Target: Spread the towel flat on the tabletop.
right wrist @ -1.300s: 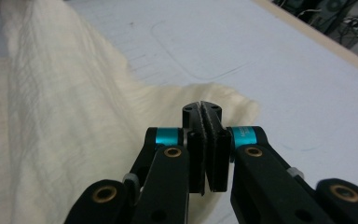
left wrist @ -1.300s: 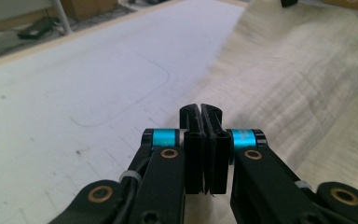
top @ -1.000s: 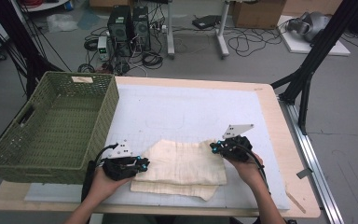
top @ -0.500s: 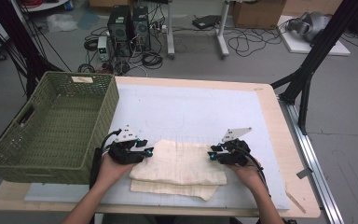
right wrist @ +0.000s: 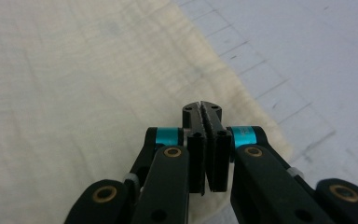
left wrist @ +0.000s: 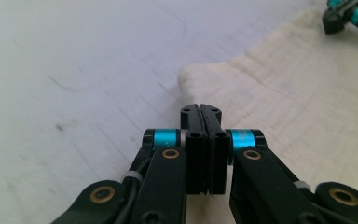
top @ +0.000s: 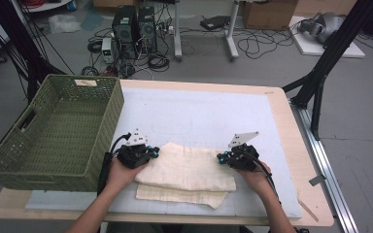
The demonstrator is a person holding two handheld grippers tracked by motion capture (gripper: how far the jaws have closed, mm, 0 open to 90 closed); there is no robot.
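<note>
A cream cloth (top: 184,170) lies folded on the white mat, its top layer set back from the lower one. My left gripper (top: 151,151) is at the cloth's far left corner. In the left gripper view its jaws (left wrist: 200,108) have just closed and press together over the cloth's edge (left wrist: 298,93), with no fabric visible between the pads. My right gripper (top: 221,158) is at the far right corner. Its jaws (right wrist: 202,106) have also just closed and stand together over the cloth's edge (right wrist: 74,93), again with no fabric visible between them.
A green woven basket (top: 43,167) stands at the table's left, close beside my left hand. The white mat (top: 199,111) stretches bare beyond the cloth. The wooden table edge (top: 315,204) runs along the right. Cables and computer boxes sit on the floor behind.
My left gripper moved away from the person, from the cloth's near left side to its far left corner. The right gripper stayed at the right corner.
</note>
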